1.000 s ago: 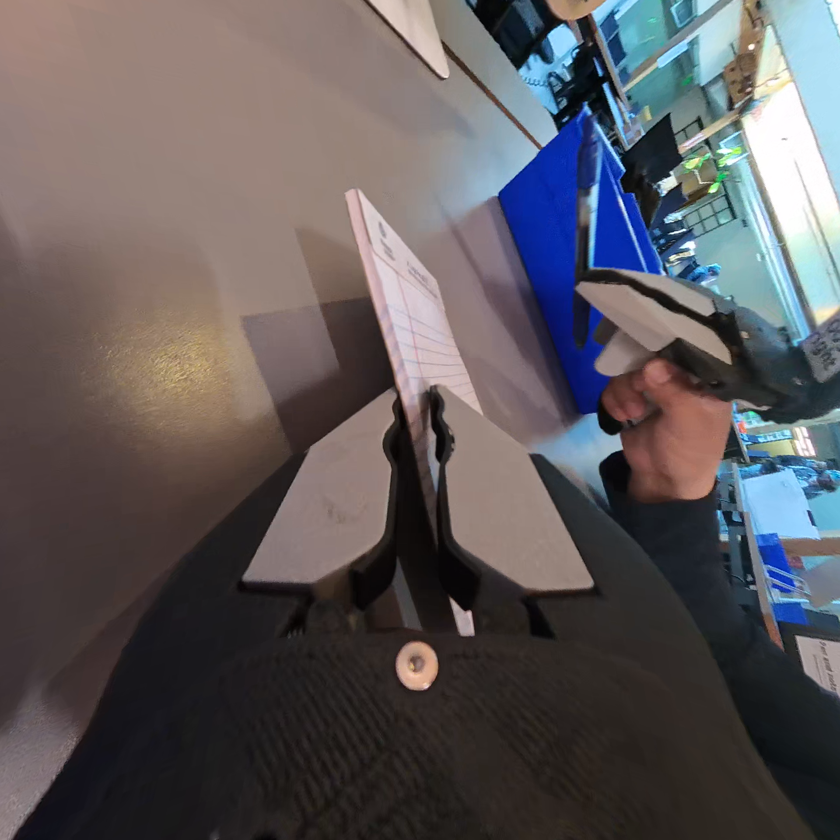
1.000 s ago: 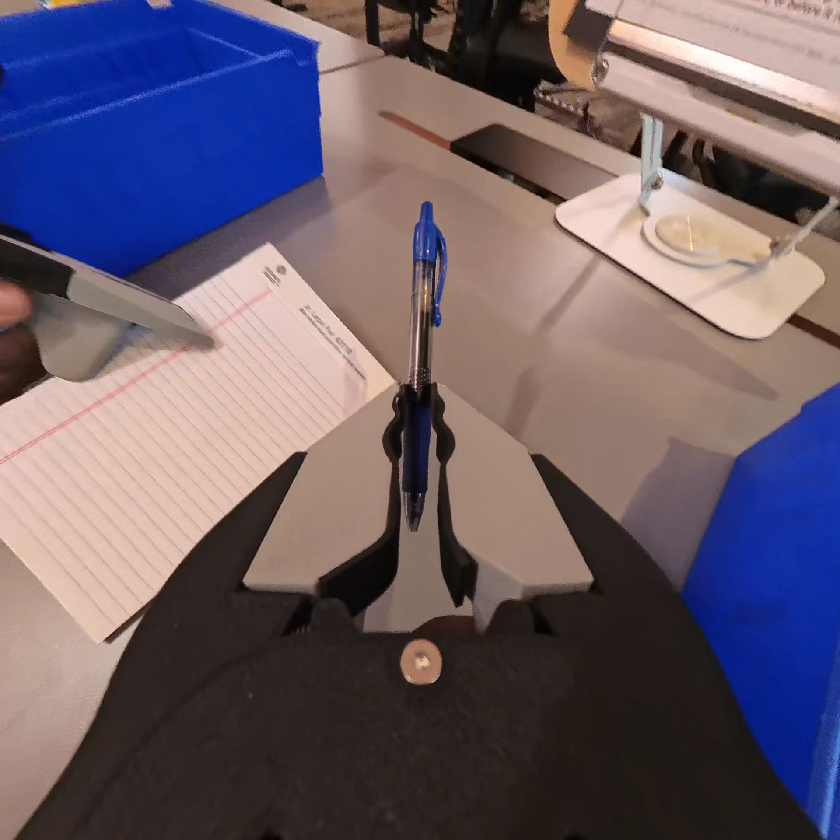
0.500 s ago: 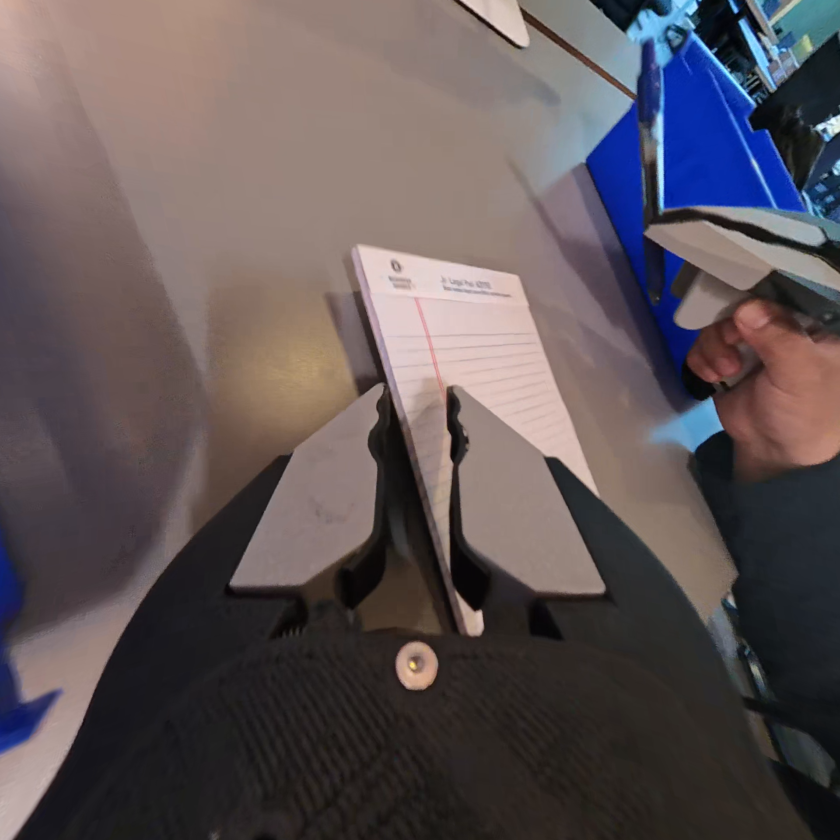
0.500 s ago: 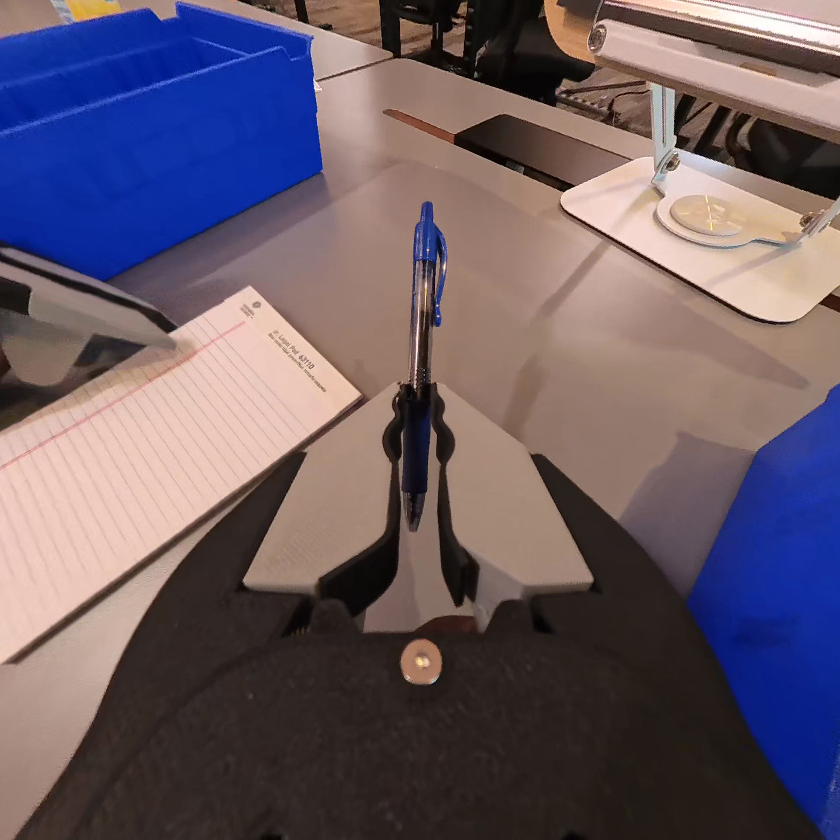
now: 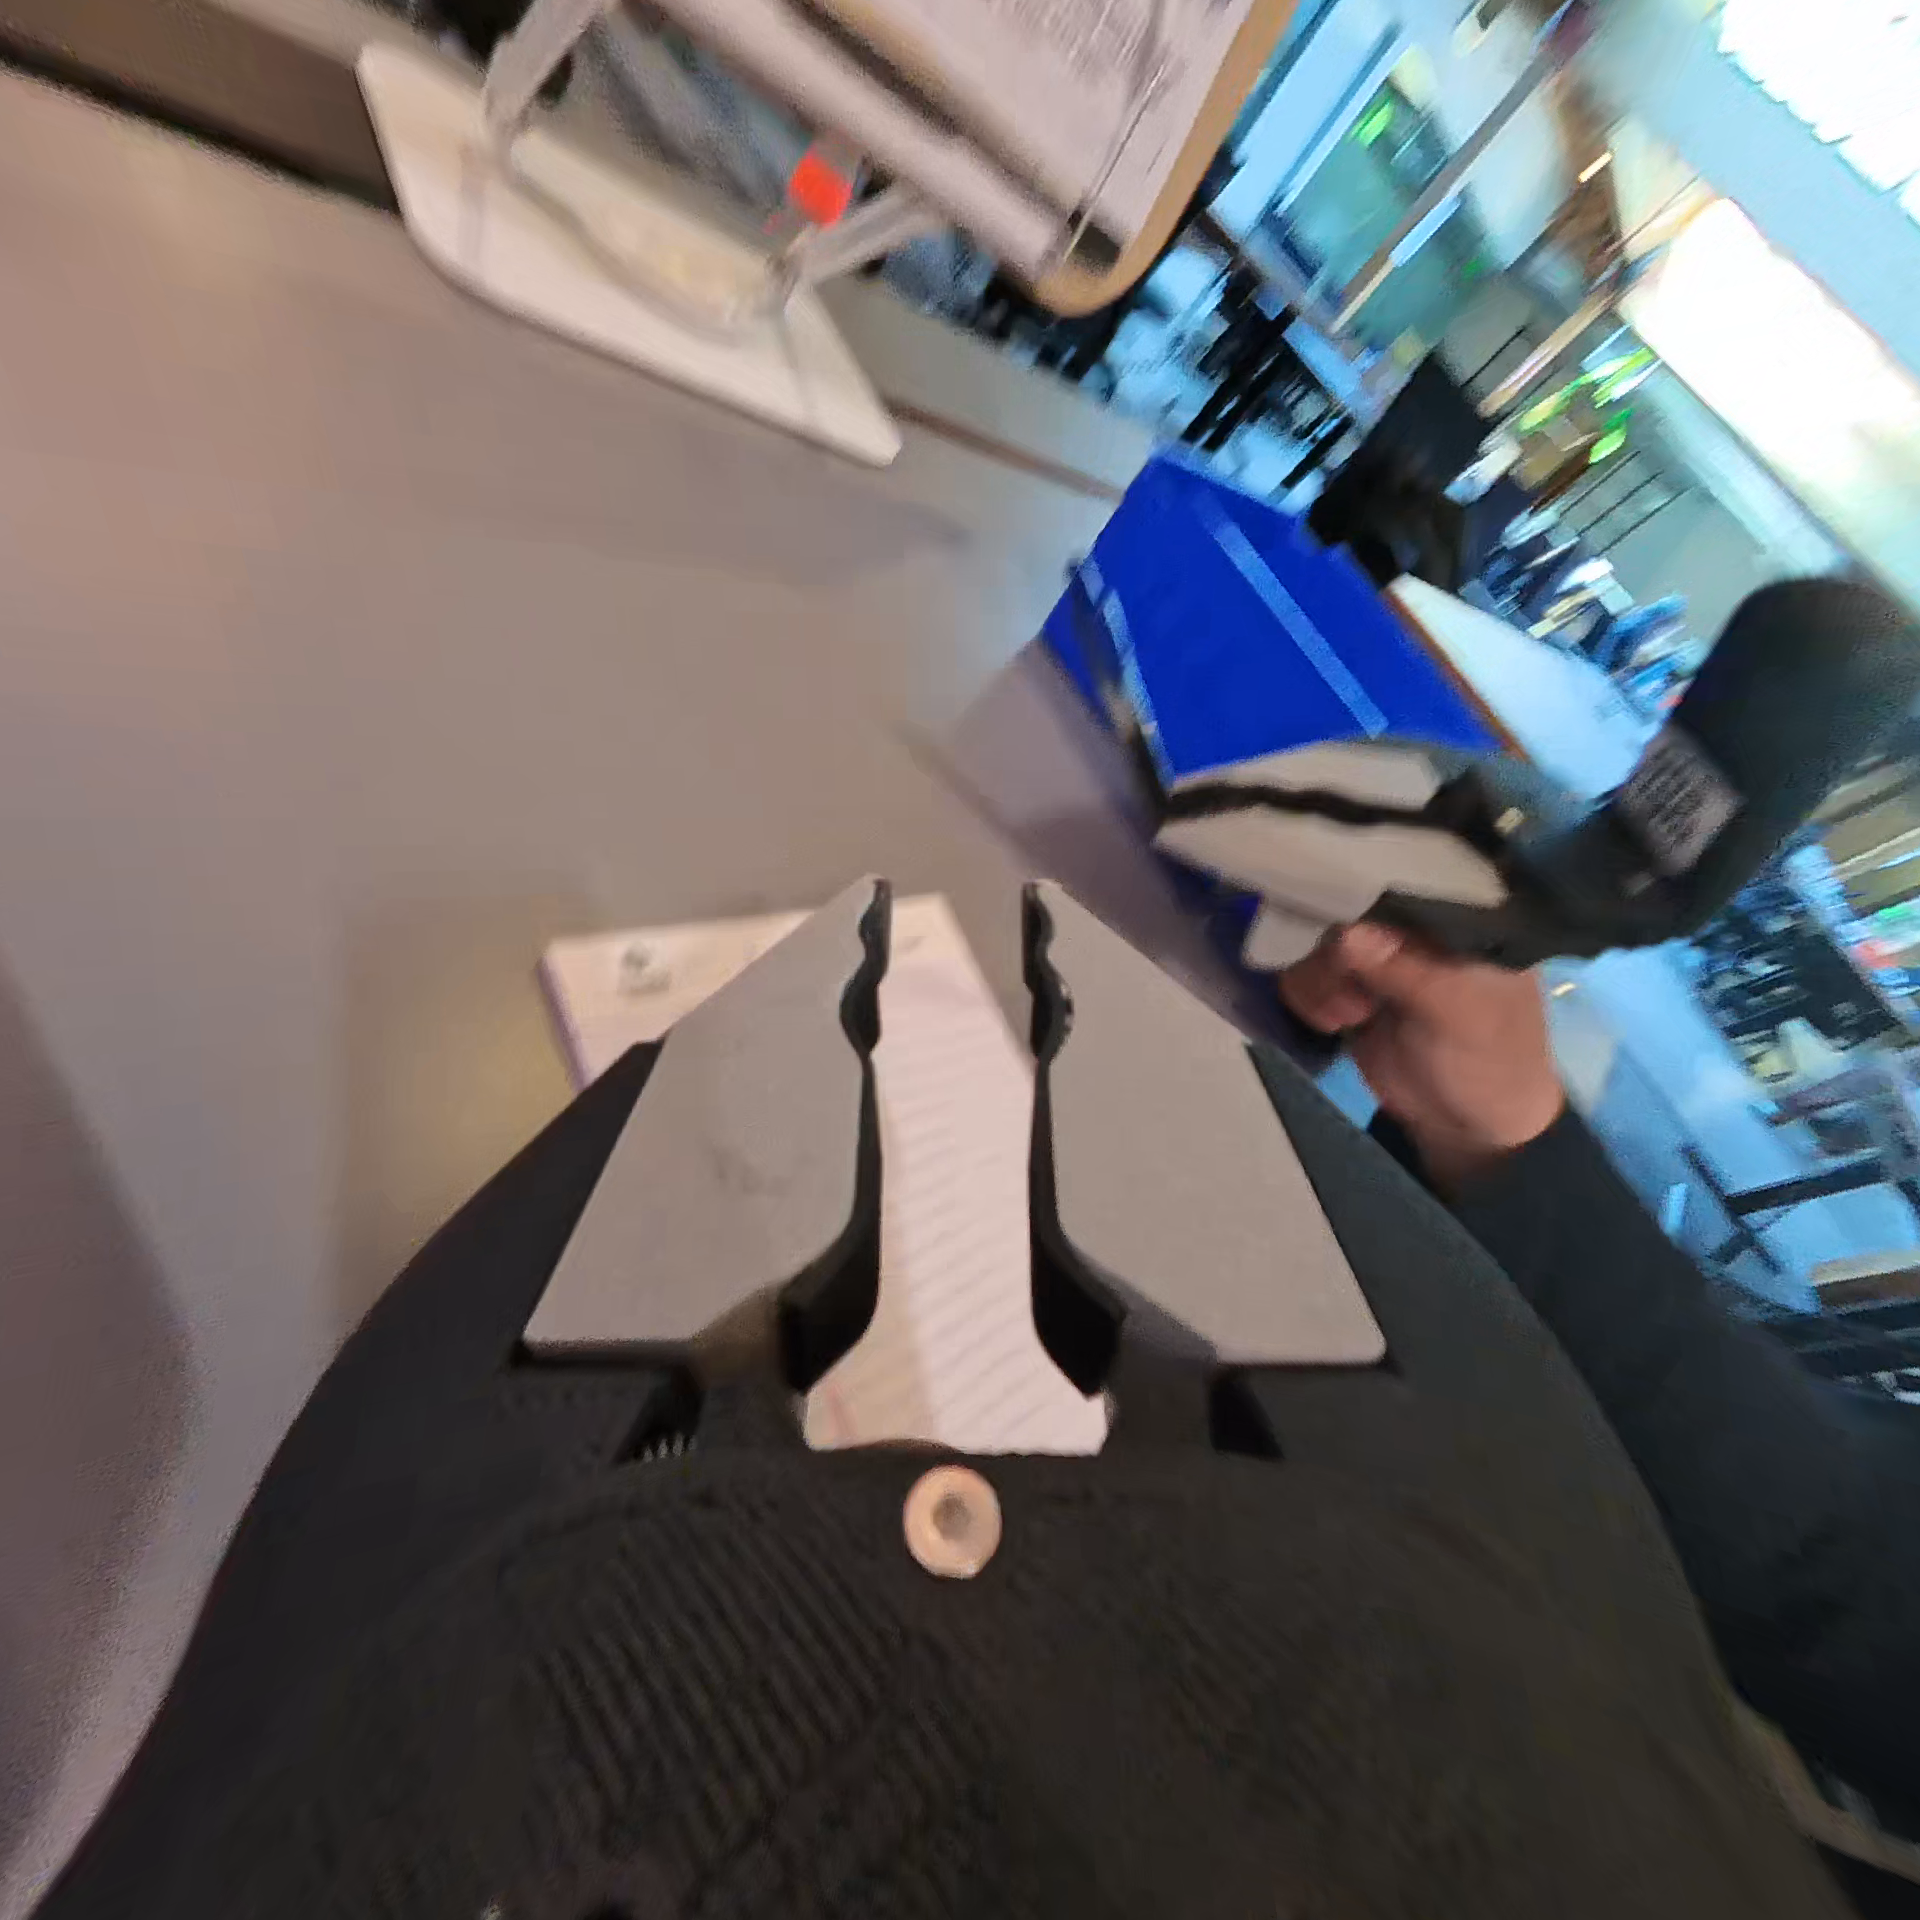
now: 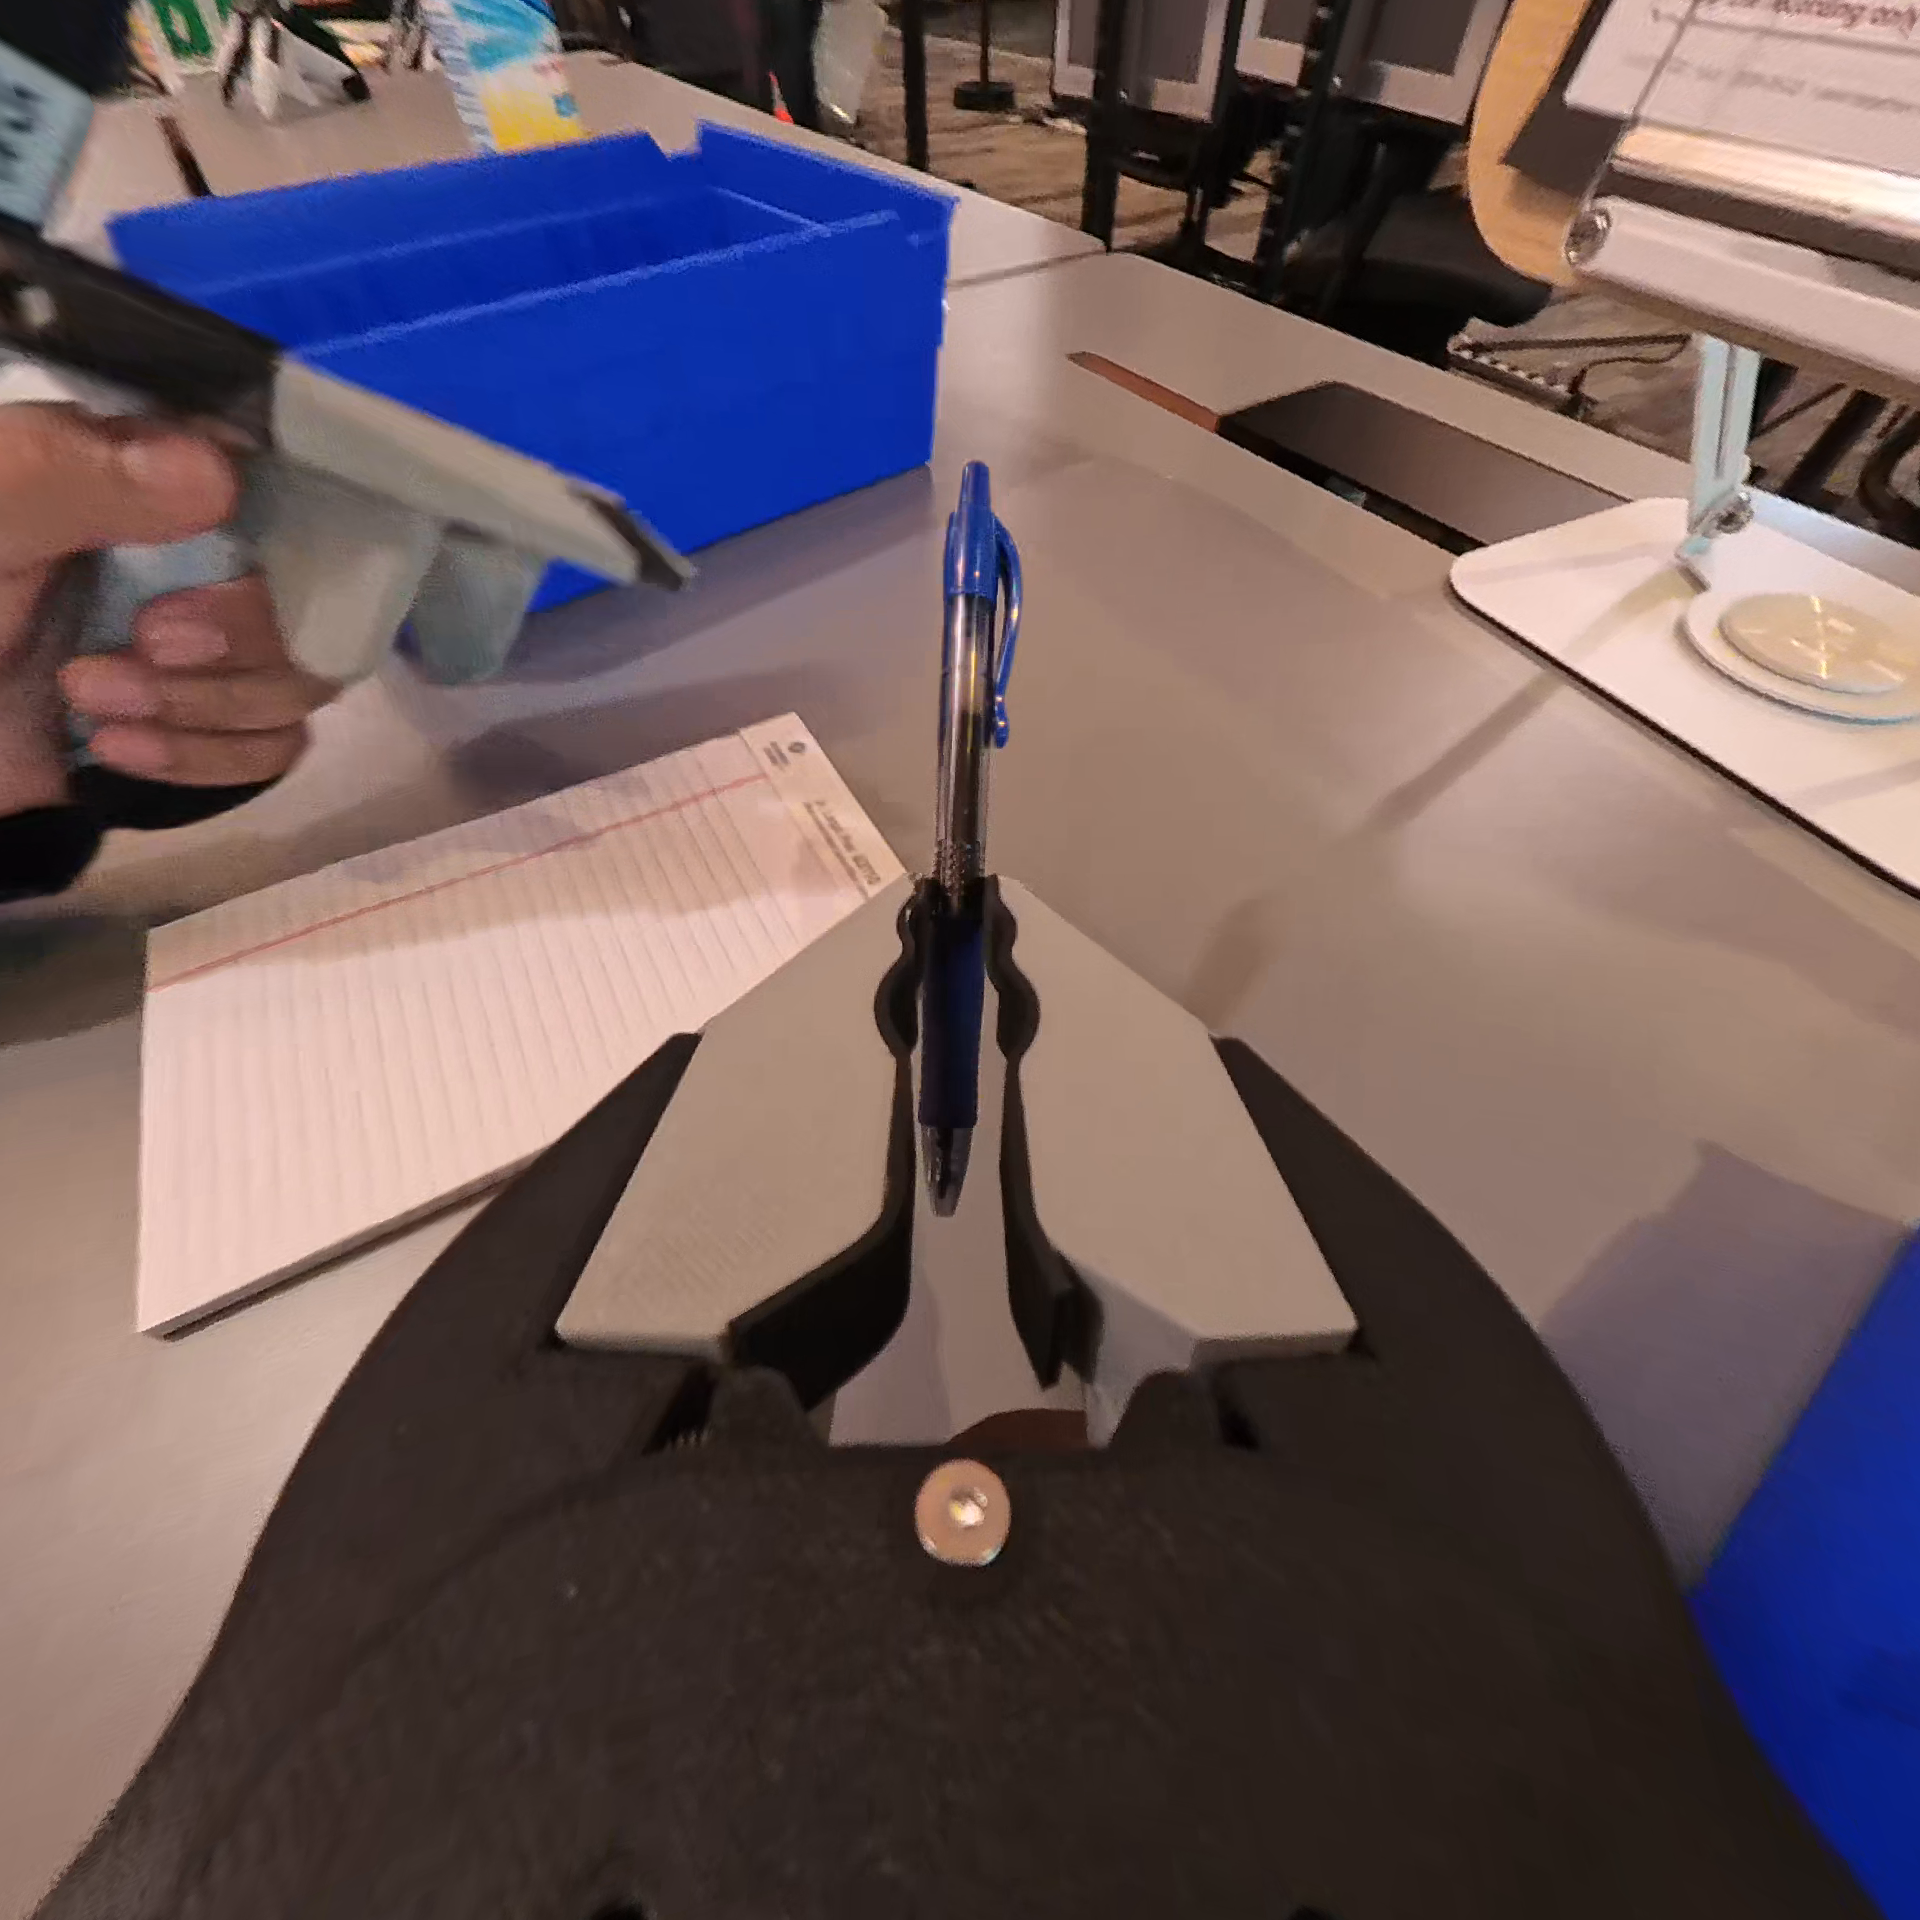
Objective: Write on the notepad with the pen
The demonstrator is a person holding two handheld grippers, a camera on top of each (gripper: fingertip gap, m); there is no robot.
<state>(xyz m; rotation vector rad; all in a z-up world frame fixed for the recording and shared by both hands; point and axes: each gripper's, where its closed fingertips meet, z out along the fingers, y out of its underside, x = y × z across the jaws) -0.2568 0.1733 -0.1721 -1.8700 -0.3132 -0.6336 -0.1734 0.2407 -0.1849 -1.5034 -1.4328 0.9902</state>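
Note:
A white lined notepad point(image 6: 447, 997) with a red margin line lies flat on the grey table; it also shows in the left wrist view point(image 5: 945, 1195). My left gripper point(image 5: 954, 902) is open and empty, lifted just above the pad; it also shows in the right wrist view point(image 6: 634, 551) at the left, above the pad. My right gripper point(image 6: 954, 894) is shut on a blue pen point(image 6: 961, 831), which stands upright between the fingers, clip end up, to the right of the pad. In the left wrist view the right gripper point(image 5: 1184, 821) shows at the right, held by a hand.
A blue bin point(image 6: 582, 312) stands behind the pad at the left. Another blue bin point(image 6: 1829, 1621) is close at the right. A white stand base point(image 6: 1714, 665) sits at the back right. A dark slot point(image 6: 1382, 457) cuts the table behind. The gap from one gripper's tips to the other's is roughly 11 cm.
My left gripper has let go of the notepad, opened and lifted away; the pad now lies flat on the table. My right gripper still holds the pen.

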